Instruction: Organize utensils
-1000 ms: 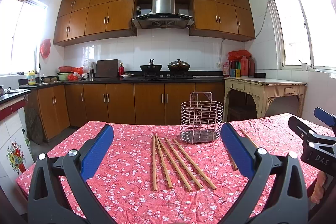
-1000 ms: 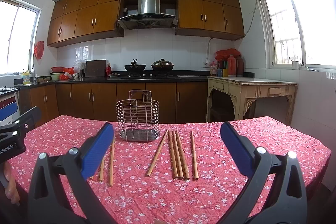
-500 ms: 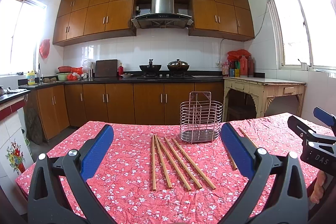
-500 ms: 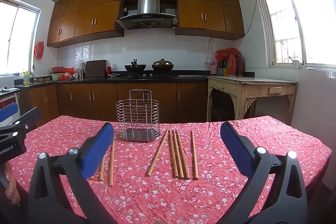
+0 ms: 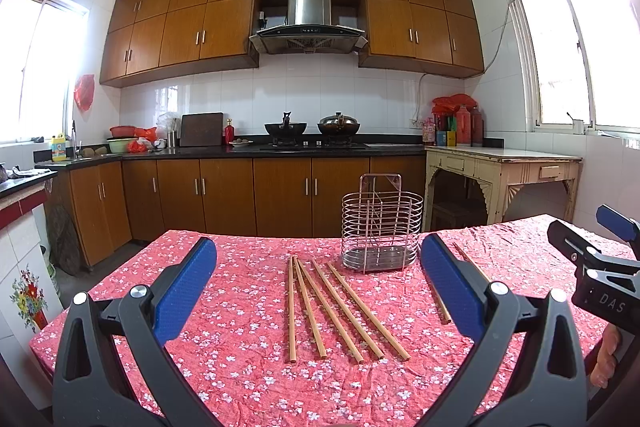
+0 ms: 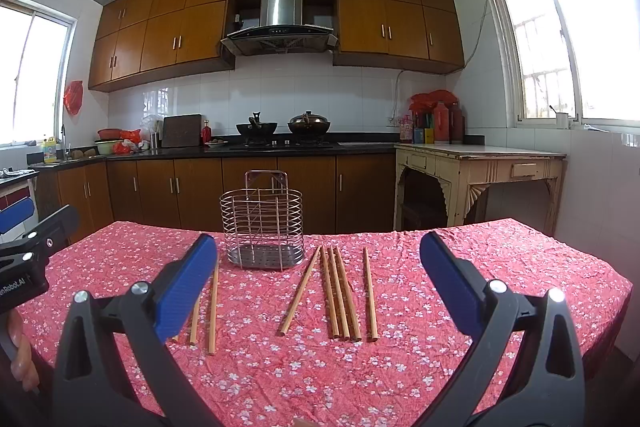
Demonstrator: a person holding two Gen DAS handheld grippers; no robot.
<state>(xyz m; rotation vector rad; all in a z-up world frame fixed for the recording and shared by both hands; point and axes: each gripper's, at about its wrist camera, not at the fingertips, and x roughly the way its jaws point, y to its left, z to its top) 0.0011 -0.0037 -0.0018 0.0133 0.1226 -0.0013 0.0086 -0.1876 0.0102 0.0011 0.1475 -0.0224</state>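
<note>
Several wooden chopsticks (image 5: 338, 309) lie fanned on the red flowered tablecloth, in front of my left gripper (image 5: 318, 267), which stands open above them. A wire utensil holder (image 5: 382, 231) stands upright behind them, nothing visible inside. In the right wrist view, another group of several chopsticks (image 6: 340, 291) lies right of the holder (image 6: 262, 231). Further chopsticks (image 6: 212, 307) are partly hidden by the left finger. My right gripper (image 6: 318, 267) is open and holds nothing. Each gripper shows at the edge of the other's view.
The table (image 5: 248, 367) has a far edge just behind the holder, and its corners drop away left and right. Beyond are brown kitchen cabinets (image 5: 228, 195), a stove with two pots (image 5: 312, 129), and a cream side table (image 5: 504, 167) at the right.
Both grippers stay open and almost still; the views shift only slightly. The chopsticks and the holder have not moved.
</note>
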